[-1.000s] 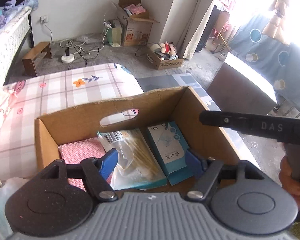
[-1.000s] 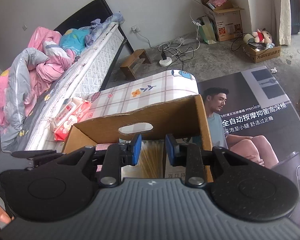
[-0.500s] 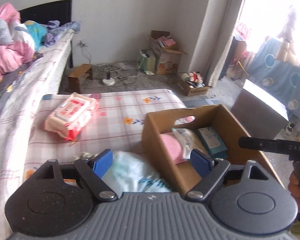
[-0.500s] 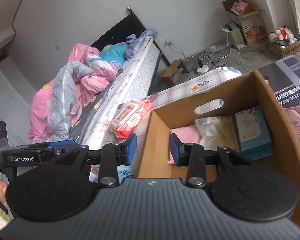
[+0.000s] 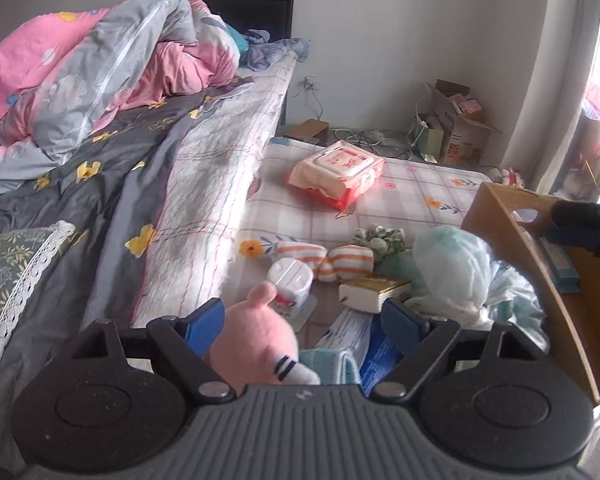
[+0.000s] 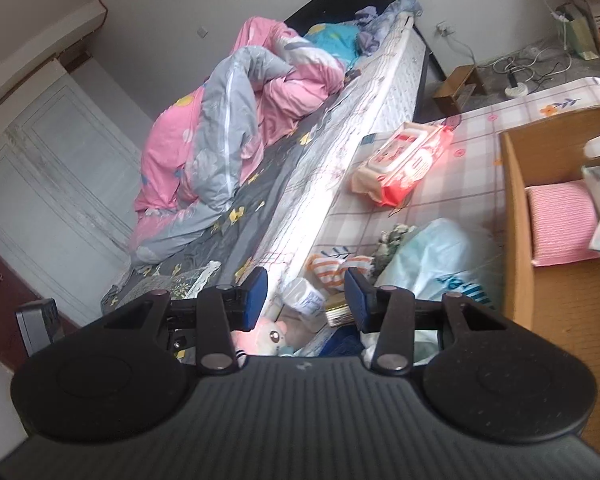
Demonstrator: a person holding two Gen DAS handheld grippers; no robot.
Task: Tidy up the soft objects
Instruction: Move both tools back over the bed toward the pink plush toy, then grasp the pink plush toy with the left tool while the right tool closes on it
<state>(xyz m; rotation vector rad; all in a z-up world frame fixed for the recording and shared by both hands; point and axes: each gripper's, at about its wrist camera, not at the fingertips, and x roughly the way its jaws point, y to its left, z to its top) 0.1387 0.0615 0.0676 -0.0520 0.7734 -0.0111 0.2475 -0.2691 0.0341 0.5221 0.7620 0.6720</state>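
Observation:
A pile of soft things lies on the checked mat beside the cardboard box (image 5: 512, 248). A pink plush toy (image 5: 260, 340) sits just below my open left gripper (image 5: 304, 318), between its blue pads without being held. Beyond it lie striped socks (image 5: 340, 260), a white roll (image 5: 290, 278), a small book-like pack (image 5: 376, 290) and a pale plastic bag (image 5: 456, 272). My right gripper (image 6: 306, 294) is open and empty above the same pile; the plush (image 6: 266, 334) and socks (image 6: 334, 266) show there. The box (image 6: 516, 240) holds a pink cloth (image 6: 560, 220).
A red and white wipes pack (image 5: 338, 172) lies farther back on the mat (image 5: 412, 196). The bed with a pink and grey quilt (image 5: 100, 68) runs along the left. Boxes and cables sit on the floor by the far wall (image 5: 456, 124).
Both grippers swung left from over the box to the pile on the mat. The right gripper's jaws have opened wider. The plush toy came into view under the left gripper.

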